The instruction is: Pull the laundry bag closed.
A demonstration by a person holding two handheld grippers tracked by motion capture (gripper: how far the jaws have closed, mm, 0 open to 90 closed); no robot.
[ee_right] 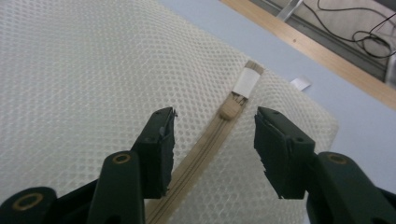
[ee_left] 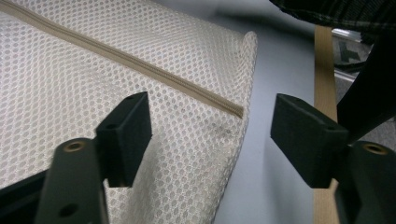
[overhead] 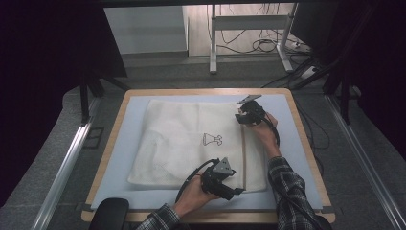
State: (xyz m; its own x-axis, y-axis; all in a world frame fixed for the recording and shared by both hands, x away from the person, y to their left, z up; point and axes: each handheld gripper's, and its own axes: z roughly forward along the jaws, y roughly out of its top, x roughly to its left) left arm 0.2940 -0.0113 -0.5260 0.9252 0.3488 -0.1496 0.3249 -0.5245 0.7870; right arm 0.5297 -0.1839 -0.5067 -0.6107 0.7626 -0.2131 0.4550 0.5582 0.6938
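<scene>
A: Mesh bag (overhead: 191, 143) flat mid-table, zipper (ee_right: 201, 149) along right edge. Right hand-held gripper (ee_right: 212, 140) spread, straddling zipper pull (ee_right: 231, 109) near far right corner.

B: Left hand-held gripper (ee_left: 210, 135) spread at near corner, probably to anchor fabric against pull.

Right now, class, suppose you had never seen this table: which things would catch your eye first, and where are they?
A big white mesh bag lies flat across the blue mat, a small black drawing printed near its middle. Its beige zipper runs along the right side; the right gripper hovers open over the zipper pull at the far end. The left gripper, also open, straddles the near corner.
</scene>
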